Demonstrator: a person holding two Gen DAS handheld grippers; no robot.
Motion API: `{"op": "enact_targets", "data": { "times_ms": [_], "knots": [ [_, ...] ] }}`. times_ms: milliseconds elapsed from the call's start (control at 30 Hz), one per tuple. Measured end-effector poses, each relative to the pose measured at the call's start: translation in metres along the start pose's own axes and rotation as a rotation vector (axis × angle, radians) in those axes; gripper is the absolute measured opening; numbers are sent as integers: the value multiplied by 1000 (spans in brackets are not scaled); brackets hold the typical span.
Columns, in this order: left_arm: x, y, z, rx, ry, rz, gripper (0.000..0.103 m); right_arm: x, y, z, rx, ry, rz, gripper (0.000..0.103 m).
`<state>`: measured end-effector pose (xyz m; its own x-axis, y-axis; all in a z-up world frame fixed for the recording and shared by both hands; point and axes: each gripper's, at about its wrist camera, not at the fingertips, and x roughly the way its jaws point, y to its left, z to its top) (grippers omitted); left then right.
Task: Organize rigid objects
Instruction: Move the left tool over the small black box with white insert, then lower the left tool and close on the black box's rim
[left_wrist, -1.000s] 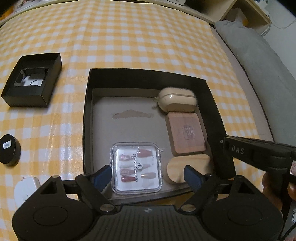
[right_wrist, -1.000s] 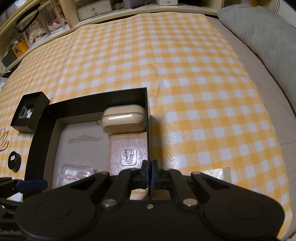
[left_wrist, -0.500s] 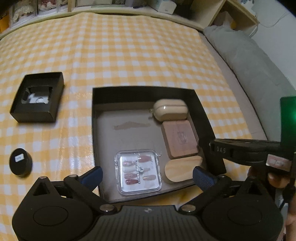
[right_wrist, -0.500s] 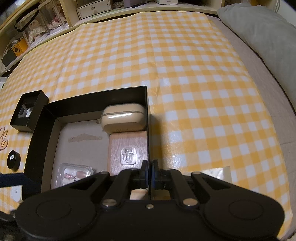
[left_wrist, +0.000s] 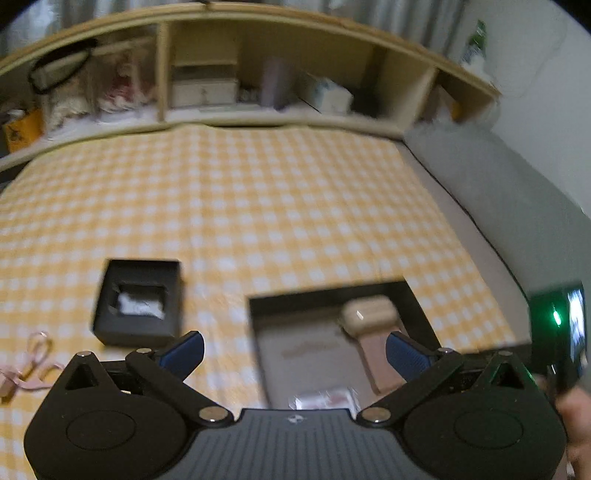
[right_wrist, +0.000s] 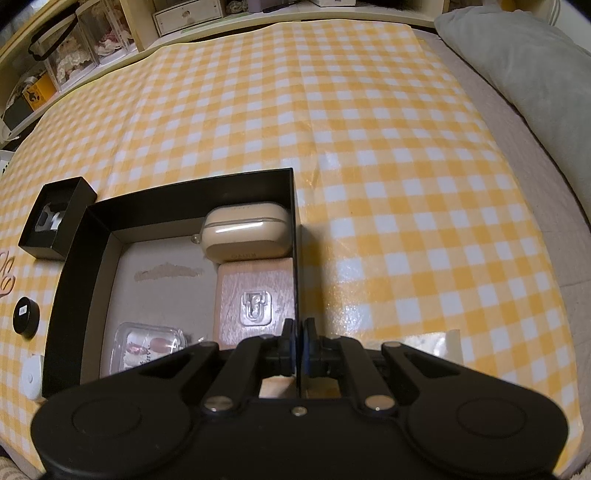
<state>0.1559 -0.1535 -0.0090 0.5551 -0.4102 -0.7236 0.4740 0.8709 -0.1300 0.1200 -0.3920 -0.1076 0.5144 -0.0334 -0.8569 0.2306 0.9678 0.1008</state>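
A large black box (right_wrist: 177, 192) lies on the checked cloth and holds a beige earbud case (right_wrist: 245, 232), a pink wooden square (right_wrist: 255, 291), a clear nail case (right_wrist: 147, 345) and a wooden oval, mostly hidden. My right gripper (right_wrist: 298, 345) is shut on the box's right wall (right_wrist: 294, 258). My left gripper (left_wrist: 293, 350) is open and empty, raised above the box's front left; that view is blurred and shows the box (left_wrist: 332, 291) and the earbud case (left_wrist: 369, 317).
A small black box (right_wrist: 55, 218) (left_wrist: 138, 310) sits left of the large one. A black round tin (right_wrist: 25, 317), a white object (right_wrist: 31, 376) and a pink-gold clasp (left_wrist: 29, 365) lie at the left. A grey cushion (right_wrist: 528, 74) and shelves (left_wrist: 258, 85) border the cloth.
My left gripper has lifted and tilted up and away from the box, so shelves now show. My right gripper stays clamped on the box wall.
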Motion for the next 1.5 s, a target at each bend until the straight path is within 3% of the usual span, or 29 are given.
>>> {"op": "enact_targets", "data": {
  "times_ms": [267, 433, 667, 867, 1133, 1333, 1500],
  "knots": [
    [12, 57, 21, -74, -85, 180, 103, 0, 0, 0, -1, -1, -2, 5],
    [36, 87, 26, -84, -55, 241, 103, -1, 1, 0, 0, 0, -1, 5],
    [75, 123, 25, -190, 15, 206, 103, -1, 2, 0, 1, -1, 0, 5],
    [100, 126, 20, -134, -3, 215, 103, -1, 3, 0, 1, 0, -1, 5],
    [124, 132, 7, -65, 35, 264, 103, -1, 3, -1, 1, 1, -2, 5],
    [127, 149, 3, -178, 54, 231, 103, 0, 5, -2, 0, 1, -3, 5],
    [124, 150, 1, -196, 52, 236, 102, 0, 6, -4, -1, 2, -3, 6]
  ]
}}
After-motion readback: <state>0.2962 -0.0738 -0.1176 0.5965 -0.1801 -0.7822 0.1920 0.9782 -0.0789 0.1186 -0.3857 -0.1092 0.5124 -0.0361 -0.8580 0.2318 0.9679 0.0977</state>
